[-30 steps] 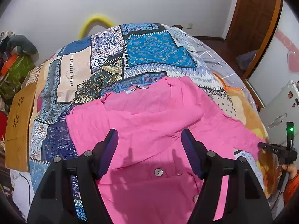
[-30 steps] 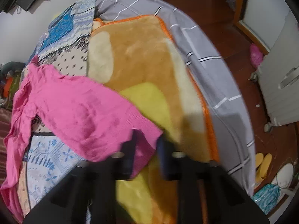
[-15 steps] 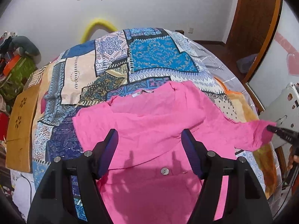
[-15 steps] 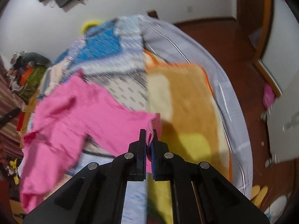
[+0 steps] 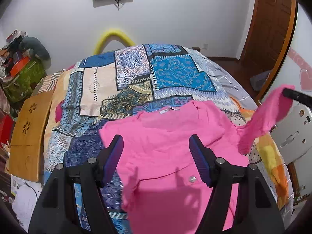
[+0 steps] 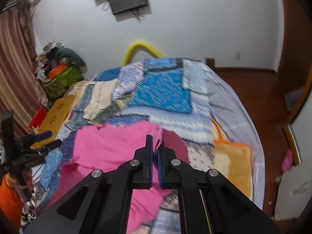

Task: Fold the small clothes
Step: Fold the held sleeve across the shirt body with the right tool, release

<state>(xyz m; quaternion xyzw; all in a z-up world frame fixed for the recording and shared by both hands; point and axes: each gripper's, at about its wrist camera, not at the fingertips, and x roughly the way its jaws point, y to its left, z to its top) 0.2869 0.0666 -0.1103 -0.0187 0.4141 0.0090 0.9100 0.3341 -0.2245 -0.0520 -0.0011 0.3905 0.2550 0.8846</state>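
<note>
A pink button-up garment (image 5: 165, 142) lies spread on the patchwork bedspread (image 5: 171, 76). My left gripper (image 5: 156, 156) is open and empty, hovering above the garment's body, with the jaws wide apart. My right gripper (image 6: 155, 152) is shut on the cuff of the pink sleeve (image 6: 159, 138) and holds it up in the air. In the left wrist view the lifted sleeve (image 5: 267, 115) hangs from the right gripper's tip (image 5: 296, 95) at the right edge. The pink garment also shows in the right wrist view (image 6: 109, 148).
A wooden lap table (image 5: 27, 136) lies at the bed's left edge. A green bag with clutter (image 5: 21, 80) stands at far left. An orange-yellow blanket (image 6: 232, 161) lies on the bed's right side. A white cabinet (image 5: 294, 134) and a wooden door (image 5: 271, 29) are to the right.
My right gripper closed on the sleeve cuff and lifted it off the bed, swinging it up and toward the garment. My left gripper stayed open above the garment.
</note>
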